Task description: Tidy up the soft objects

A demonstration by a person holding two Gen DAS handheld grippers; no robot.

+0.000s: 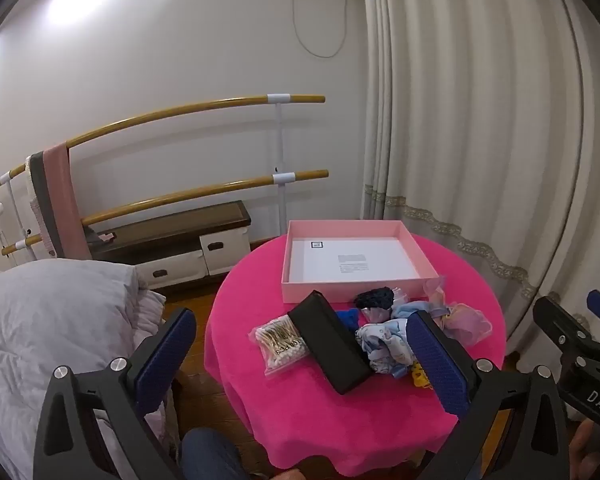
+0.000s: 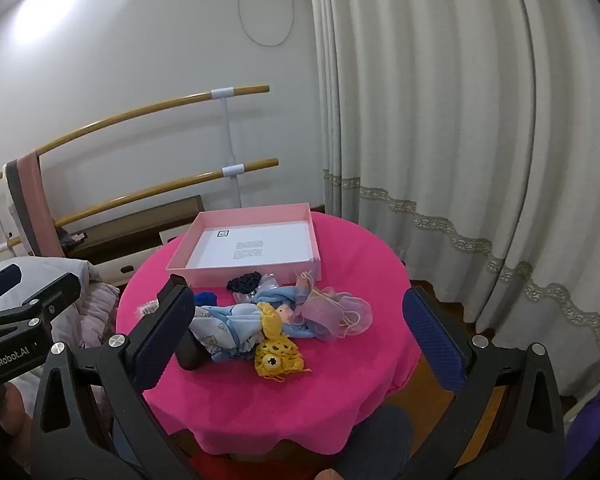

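Both claws stand spread as wide as they go and hold nothing. The left gripper and the right gripper each hover short of the near edge of the table, tipped down toward it.

Ahead of and below both lies the heap of soft things. A cloth doll in a pale blue dress with yellow yarn hair lies with its long axis running left to right across the right gripper's view. A yellow crocheted piece touches it on the near side, a pink gauze scrunchie on the right, and a dark navy knitted piece lies behind. The right gripper looks the nearer and squarer to this heap.

The left gripper faces a black rectangular case, lying diagonally, and a clear bag of cotton swabs beside it.

Beyond the heap sits an open, shallow pink cardboard box, its near wall just beside the navy piece.

All rest on a round table under a bright pink cloth, with cream curtains to the right.
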